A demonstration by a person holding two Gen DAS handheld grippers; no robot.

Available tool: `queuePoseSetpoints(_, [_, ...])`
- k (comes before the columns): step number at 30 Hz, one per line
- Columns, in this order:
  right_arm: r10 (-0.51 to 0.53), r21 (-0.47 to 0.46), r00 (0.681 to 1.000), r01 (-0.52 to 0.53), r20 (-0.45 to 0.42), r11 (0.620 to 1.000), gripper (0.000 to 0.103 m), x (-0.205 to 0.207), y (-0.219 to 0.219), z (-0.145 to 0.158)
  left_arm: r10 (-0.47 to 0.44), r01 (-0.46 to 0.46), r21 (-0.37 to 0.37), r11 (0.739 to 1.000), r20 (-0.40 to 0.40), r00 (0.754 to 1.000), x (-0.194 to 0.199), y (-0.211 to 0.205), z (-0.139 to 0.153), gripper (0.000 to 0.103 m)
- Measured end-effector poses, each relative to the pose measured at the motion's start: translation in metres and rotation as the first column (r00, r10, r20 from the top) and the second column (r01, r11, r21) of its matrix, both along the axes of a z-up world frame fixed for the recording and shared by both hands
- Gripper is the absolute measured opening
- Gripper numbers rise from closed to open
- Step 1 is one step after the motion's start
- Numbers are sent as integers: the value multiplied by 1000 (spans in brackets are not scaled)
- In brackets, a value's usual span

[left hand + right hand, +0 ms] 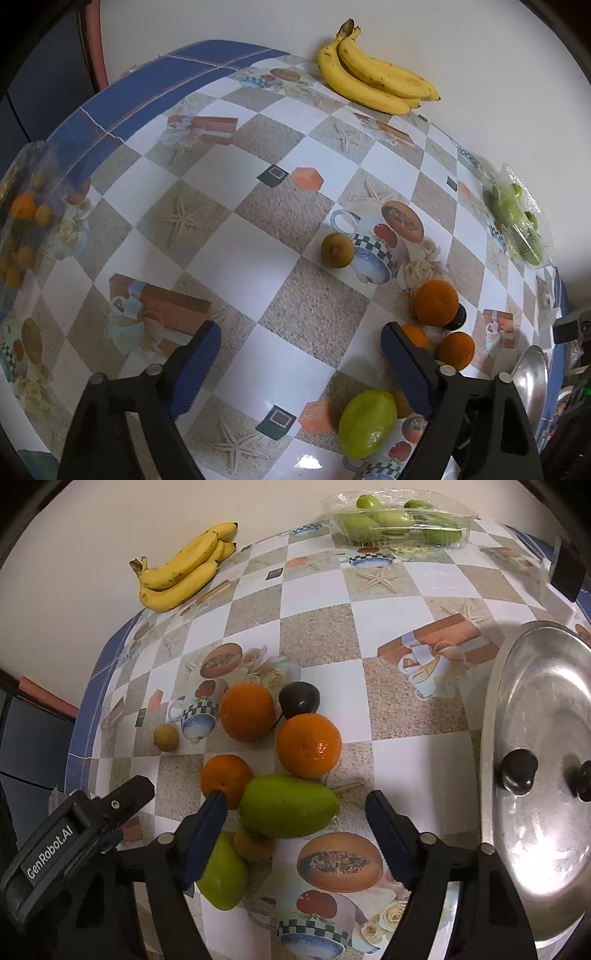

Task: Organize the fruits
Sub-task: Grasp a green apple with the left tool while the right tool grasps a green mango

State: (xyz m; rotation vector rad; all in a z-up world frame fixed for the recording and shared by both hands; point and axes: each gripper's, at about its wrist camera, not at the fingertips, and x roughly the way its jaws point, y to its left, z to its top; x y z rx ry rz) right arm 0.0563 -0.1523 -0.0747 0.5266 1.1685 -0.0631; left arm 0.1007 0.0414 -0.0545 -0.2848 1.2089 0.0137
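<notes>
In the right wrist view, loose fruit lies in a cluster: three oranges [308, 746], a dark plum [298, 698], a green fruit [288, 806], a second green fruit [223, 877] and a small brown fruit [167, 737]. My right gripper [295, 805] is open, its jaws standing on either side of the green fruit. My left gripper [301, 338] is open and empty above the cloth, left of the oranges [436, 302]; a green fruit [367, 422] lies near its right finger. Its body also shows in the right wrist view [74, 834].
Bananas [373, 77] lie at the table's far edge by the wall. A clear plastic box of green fruit [399, 520] stands at the back. A clear container with small orange fruit [26, 221] is at the left. A metal pot lid [546, 775] lies on the right.
</notes>
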Motion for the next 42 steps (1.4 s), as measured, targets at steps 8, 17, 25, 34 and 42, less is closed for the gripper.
queuePoseSetpoints(8, [6, 26, 1000, -6, -4, 1000, 59, 0, 2, -1, -5, 4, -34, 999, -15, 1000, -2, -3, 0, 84])
queuePoseSetpoints(17, [10, 7, 1000, -10, -14, 1000, 59, -12, -2, 14, -56, 54, -68, 996, -33, 998, -9, -16, 0, 80])
queuePoseSetpoints(25, [-17, -39, 999, 16, -35, 999, 59, -33, -17, 26, -98, 91, -89, 992, -85, 992, -18, -29, -7, 66])
queuePoseSetpoints(34, [-38, -54, 999, 36, -22, 998, 59, -44, -27, 34, -146, 136, -88, 987, -119, 982, -26, -46, -12, 54])
queuePoseSetpoints(42, [-48, -41, 999, 47, -21, 998, 59, -45, -32, 35, -159, 147, -94, 985, -149, 976, -28, -51, -20, 43])
